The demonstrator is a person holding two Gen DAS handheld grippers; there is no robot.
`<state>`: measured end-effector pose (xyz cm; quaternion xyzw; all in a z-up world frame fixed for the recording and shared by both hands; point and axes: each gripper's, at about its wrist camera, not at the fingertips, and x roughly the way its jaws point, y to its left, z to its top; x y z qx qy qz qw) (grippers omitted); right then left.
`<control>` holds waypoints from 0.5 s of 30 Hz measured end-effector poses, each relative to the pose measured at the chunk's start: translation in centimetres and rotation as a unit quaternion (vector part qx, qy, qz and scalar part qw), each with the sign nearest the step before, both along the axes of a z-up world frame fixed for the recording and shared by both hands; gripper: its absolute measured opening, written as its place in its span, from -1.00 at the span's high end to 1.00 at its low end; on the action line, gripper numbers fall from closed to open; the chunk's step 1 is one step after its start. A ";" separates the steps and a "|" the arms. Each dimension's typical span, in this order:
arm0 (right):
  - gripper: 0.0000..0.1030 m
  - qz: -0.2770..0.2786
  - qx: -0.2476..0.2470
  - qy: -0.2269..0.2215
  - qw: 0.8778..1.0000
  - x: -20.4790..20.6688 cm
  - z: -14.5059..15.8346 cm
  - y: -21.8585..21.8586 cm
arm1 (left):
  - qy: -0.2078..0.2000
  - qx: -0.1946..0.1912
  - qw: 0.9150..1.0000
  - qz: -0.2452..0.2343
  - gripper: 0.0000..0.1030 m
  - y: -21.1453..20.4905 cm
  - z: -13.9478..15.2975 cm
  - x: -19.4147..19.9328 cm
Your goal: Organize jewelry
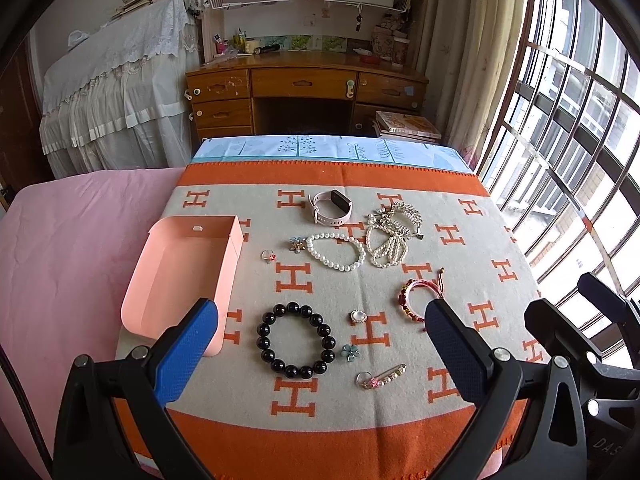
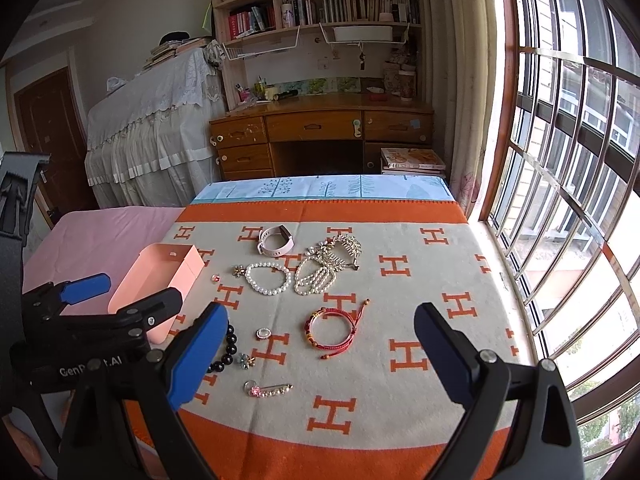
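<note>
**A:** ok so where's everything sitting right now?

**B:** Both grippers are hovering over the near edge of the orange H-print blanket (image 1: 400, 432). The left gripper (image 1: 320, 320) is holding its fingers wide apart with nothing between them, and the right gripper (image 2: 320, 328) is doing the same. The pink box (image 1: 180, 276) is lying open near the blanket's left edge, touching no jewelry.

**A:** and the jewelry?

**B:** It's spreading across the middle. The black bead bracelet (image 1: 295, 340) is lying nearest the left gripper, just right of the box. The red cord bracelet (image 2: 330, 330) is sitting between the right gripper's fingers in that view. The pearl bracelet (image 1: 337, 251) and the pearl hair comb (image 1: 394, 236) are crowding together farther back, with the pink watch (image 1: 332, 208) behind them.

**A:** any free room?

**B:** The right side toward the window (image 2: 568, 160) is staying open, only blanket there.
</note>
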<state>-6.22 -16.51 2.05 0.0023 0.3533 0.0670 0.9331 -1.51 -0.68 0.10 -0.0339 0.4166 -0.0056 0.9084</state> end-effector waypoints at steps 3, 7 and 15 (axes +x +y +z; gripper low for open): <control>-0.85 0.002 0.001 0.003 1.000 0.5 0.1 -0.2 | 0.000 0.001 1.000 0.000 -0.99 0.0 0.0 -0.2; -0.85 0.002 0.001 0.001 1.000 0.3 0.2 -0.4 | -0.001 0.012 1.000 0.001 -0.99 -0.3 0.2 -0.4; -0.85 0.002 0.002 0.002 1.000 0.1 0.2 -0.3 | -0.013 0.016 1.000 0.002 -0.99 -0.3 0.8 -1.3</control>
